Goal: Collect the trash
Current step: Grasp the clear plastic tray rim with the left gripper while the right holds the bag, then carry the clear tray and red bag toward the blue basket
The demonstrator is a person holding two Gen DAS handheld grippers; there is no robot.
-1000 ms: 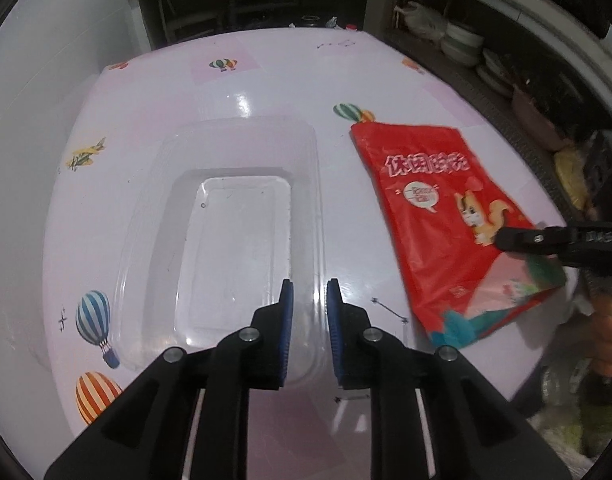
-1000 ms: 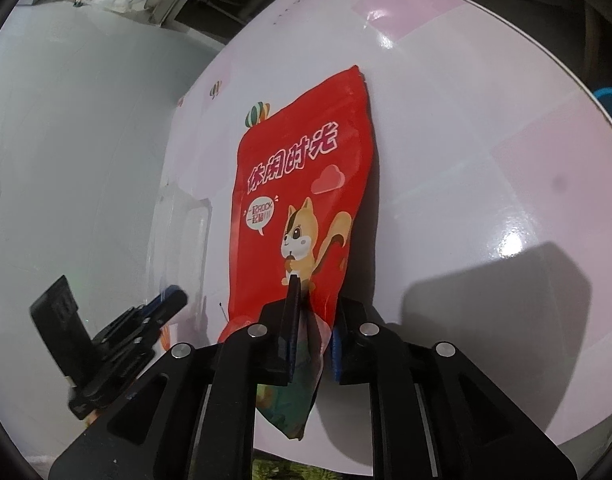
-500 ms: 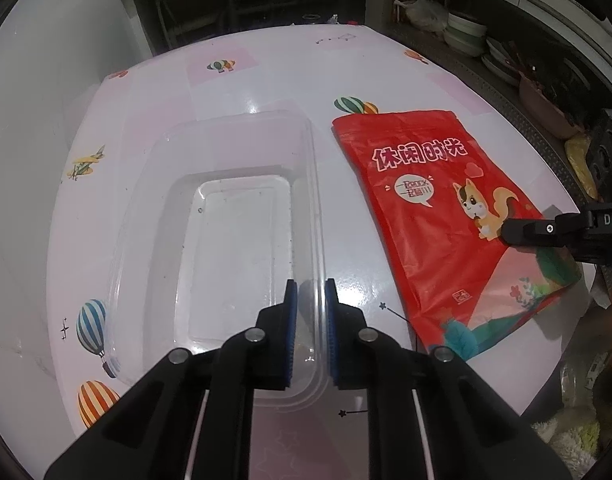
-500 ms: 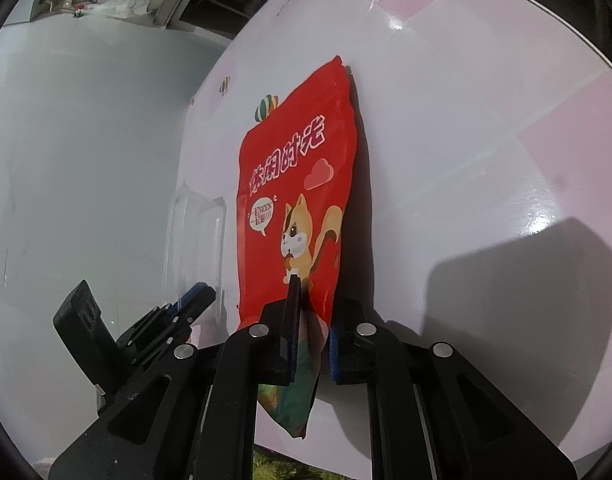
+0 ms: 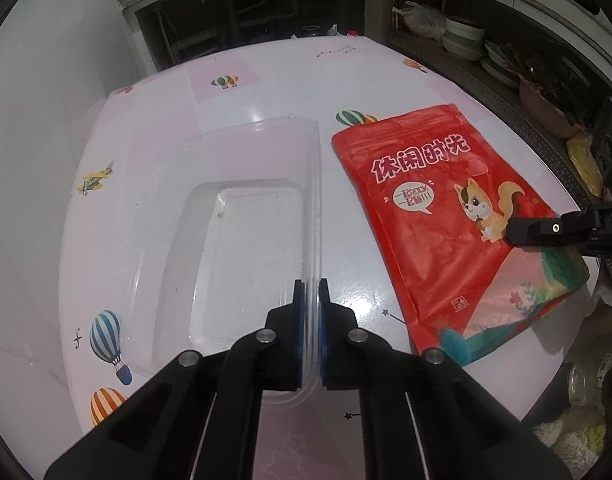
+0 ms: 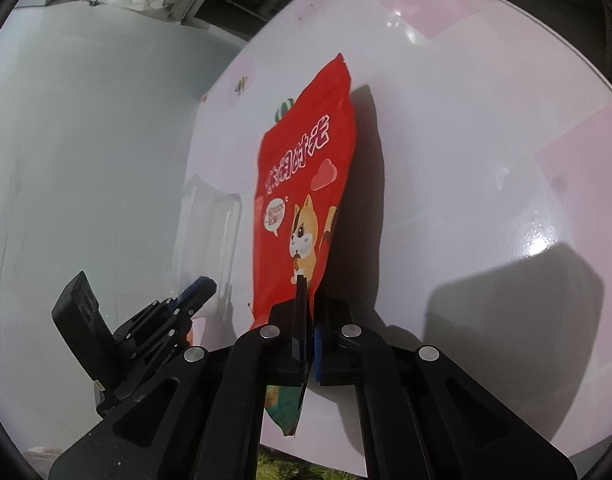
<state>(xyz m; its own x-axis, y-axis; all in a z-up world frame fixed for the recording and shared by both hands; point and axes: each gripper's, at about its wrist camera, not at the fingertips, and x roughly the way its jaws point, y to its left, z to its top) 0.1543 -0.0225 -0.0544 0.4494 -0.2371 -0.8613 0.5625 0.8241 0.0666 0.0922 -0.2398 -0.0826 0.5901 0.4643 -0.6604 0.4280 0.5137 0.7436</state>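
Two pieces of trash sit on our pink-and-white balloon-print counter (image 5: 266,80): a clear rectangular plastic tray (image 5: 242,240), with nothing visible in it, and just beside it a flat red foil snack bag (image 5: 438,216). We read white Chinese characters "休闲时光" across the bag above a cartoon squirrel; the speech-bubble text is too small to make out. Our left claw (image 5: 311,292) is clamped on the tray's near rim. Our right claw (image 6: 311,300) is clamped on the bag's lower edge.
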